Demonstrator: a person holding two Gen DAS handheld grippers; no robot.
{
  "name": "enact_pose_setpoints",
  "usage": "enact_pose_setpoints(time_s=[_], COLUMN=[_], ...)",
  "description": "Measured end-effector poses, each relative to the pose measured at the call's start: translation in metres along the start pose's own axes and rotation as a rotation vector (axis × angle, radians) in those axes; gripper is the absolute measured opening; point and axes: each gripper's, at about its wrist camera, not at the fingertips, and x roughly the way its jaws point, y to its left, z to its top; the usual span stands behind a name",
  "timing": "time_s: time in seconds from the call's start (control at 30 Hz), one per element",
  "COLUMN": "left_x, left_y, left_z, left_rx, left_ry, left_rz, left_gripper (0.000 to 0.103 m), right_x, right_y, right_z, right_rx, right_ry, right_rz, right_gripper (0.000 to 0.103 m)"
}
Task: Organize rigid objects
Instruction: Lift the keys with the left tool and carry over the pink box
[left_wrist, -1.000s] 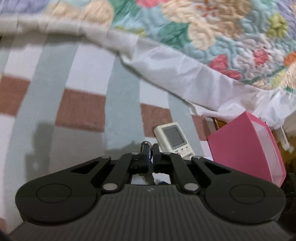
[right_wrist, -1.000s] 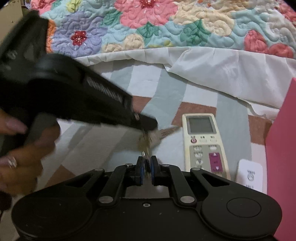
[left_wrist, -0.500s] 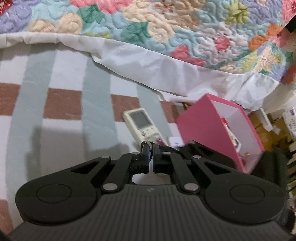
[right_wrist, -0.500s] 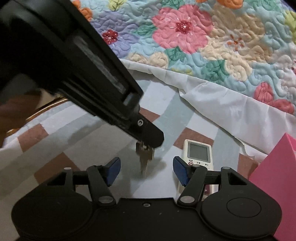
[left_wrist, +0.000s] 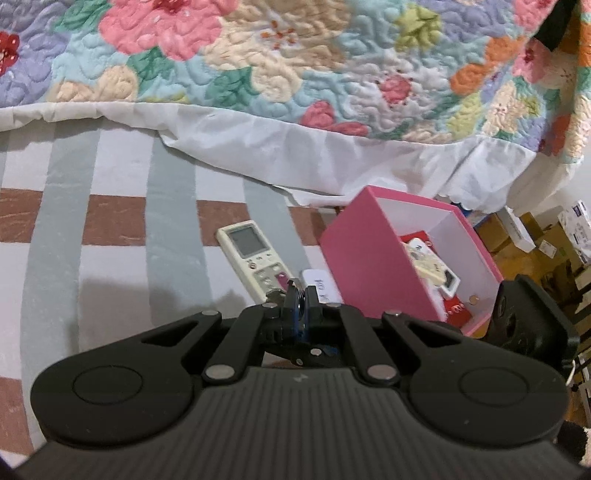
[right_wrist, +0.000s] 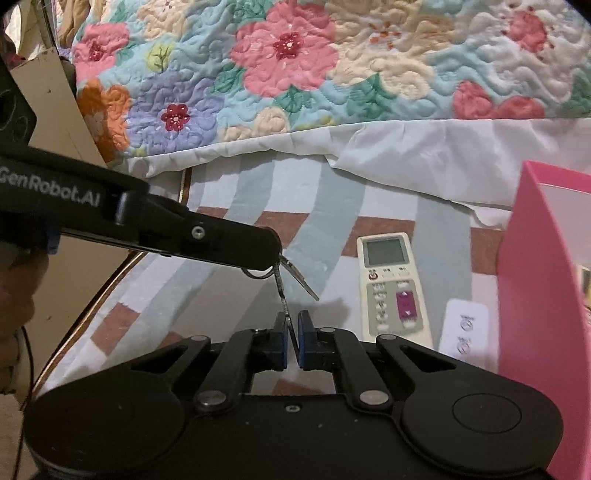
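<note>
Left gripper (right_wrist: 275, 258) is pinching the key ring (right_wrist: 258, 274), jaws pressed together. Right gripper (right_wrist: 291, 339) has just been closing and is now clamping one hanging key (right_wrist: 282, 295). Keys are hanging above the bed's striped sheet (right_wrist: 332, 199), left of the remote (right_wrist: 391, 288) and pink box (left_wrist: 369, 258).

Pink box (left_wrist: 364, 258), white remote (left_wrist: 255, 254), floral quilt (left_wrist: 258, 66).
</note>
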Motion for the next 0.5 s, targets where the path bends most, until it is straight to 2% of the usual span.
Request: enact_pose_setpoints(time_s=[0.17,0.37,0.5], left_x=[-0.014,-0.028,-0.042], left_y=[-0.022,-0.038,-0.061], left_z=[-0.005,-0.008,-0.005], left_rx=[0.027,0.001,0.044], left_ry=[0.036,0.100,0.089], left_rz=[0.007,-0.044,-0.061], left_gripper=[0.002,0.002,0.002], right_x=[-0.026,-0.060,-0.090], right_y=[0.010,0.022,0.026], right_z=[0.003,0.003,0.005], right_rx=[-0.010,-0.048,-0.084], right_ry=[0.043,0.099,0.051], right_rz=[-0.031,-0.089,-0.101], right_gripper=[0.007,0.007,0.007])
